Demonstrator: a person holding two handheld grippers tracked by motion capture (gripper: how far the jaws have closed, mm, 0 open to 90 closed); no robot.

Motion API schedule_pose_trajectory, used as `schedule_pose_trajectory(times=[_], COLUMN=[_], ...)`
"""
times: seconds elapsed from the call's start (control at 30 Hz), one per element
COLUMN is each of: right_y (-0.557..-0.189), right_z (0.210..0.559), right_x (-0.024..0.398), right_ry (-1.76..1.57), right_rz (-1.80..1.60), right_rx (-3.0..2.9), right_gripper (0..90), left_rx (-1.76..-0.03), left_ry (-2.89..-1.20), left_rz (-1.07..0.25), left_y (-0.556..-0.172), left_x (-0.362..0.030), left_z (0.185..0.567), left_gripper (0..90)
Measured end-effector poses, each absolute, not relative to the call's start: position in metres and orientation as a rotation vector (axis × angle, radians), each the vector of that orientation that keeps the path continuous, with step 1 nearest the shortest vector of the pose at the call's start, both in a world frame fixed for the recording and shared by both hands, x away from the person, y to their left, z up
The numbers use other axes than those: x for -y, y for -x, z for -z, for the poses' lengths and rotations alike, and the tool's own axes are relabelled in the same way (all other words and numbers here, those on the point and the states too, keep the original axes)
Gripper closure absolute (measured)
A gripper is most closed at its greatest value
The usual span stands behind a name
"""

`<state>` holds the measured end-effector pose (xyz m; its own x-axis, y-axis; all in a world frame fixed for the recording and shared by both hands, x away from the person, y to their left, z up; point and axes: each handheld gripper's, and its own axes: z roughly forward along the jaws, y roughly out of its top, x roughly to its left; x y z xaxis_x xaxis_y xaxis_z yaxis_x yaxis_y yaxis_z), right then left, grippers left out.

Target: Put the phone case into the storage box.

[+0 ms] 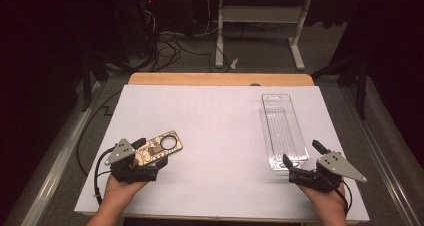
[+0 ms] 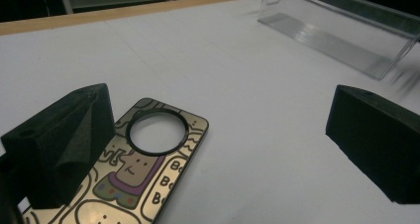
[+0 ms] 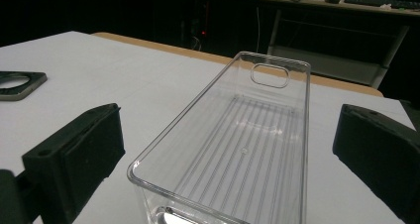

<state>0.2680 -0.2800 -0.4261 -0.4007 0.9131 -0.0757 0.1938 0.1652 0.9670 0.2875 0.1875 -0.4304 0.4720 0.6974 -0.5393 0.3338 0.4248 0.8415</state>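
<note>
A gold phone case (image 1: 159, 148) with cartoon drawings and a round black-ringed hole lies flat on the white sheet at the front left. My left gripper (image 1: 150, 153) stands open over its near end, and nothing is pressed between the pads. In the left gripper view the case (image 2: 143, 184) runs under the left jaw, with my left gripper (image 2: 218, 102) wide apart. A long clear plastic bin (image 1: 282, 131) stands empty on the right. My right gripper (image 1: 301, 153) is open at its near end. In the right gripper view the bin (image 3: 297, 70) sits between my right gripper's (image 3: 230, 115) jaws, untouched.
A white sheet (image 1: 215, 136) covers the wooden table (image 1: 220, 79), whose far edge shows beyond it. Behind the table stand a white desk frame (image 1: 260, 16) and floor cables (image 1: 170, 46). The clear bin (image 2: 341, 30) and the case (image 3: 17, 83) each show in the other gripper's view.
</note>
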Motion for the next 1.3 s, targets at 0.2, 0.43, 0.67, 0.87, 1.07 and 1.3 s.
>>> schedule_pose_trajectory(times=[0.2, 0.43, 0.67, 0.87, 1.07, 1.3], right_y=[-0.267, -0.268, -0.268, -0.268, -0.268, -0.269], right_z=[0.426, 0.427, 0.427, 0.427, 0.428, 0.429], right_x=[0.281, 0.283, 0.283, 0.284, 0.282, 0.282], right_ry=[-1.051, -1.062, -1.061, -1.060, -1.064, -1.066], right_rz=[-1.307, -1.303, -1.300, -1.295, -1.293, -1.293], right_rx=[-1.728, -1.729, -1.725, -1.726, -1.729, -1.731], right_gripper=[0.3, 0.2, 0.3, 0.3, 0.3, 0.3], left_rx=[-1.100, -1.106, -1.097, -1.094, -1.106, -1.121], left_ry=[-1.164, -1.189, -1.194, -1.206, -1.193, -1.193], left_rz=[-0.322, -0.334, -0.340, -0.346, -0.352, -0.378], left_y=[-0.286, -0.289, -0.288, -0.288, -0.289, -0.292], left_x=[-0.189, -0.191, -0.190, -0.192, -0.196, -0.200], left_z=[0.429, 0.431, 0.431, 0.431, 0.431, 0.432], left_gripper=[0.2, 0.2, 0.2, 0.2, 0.2, 0.2])
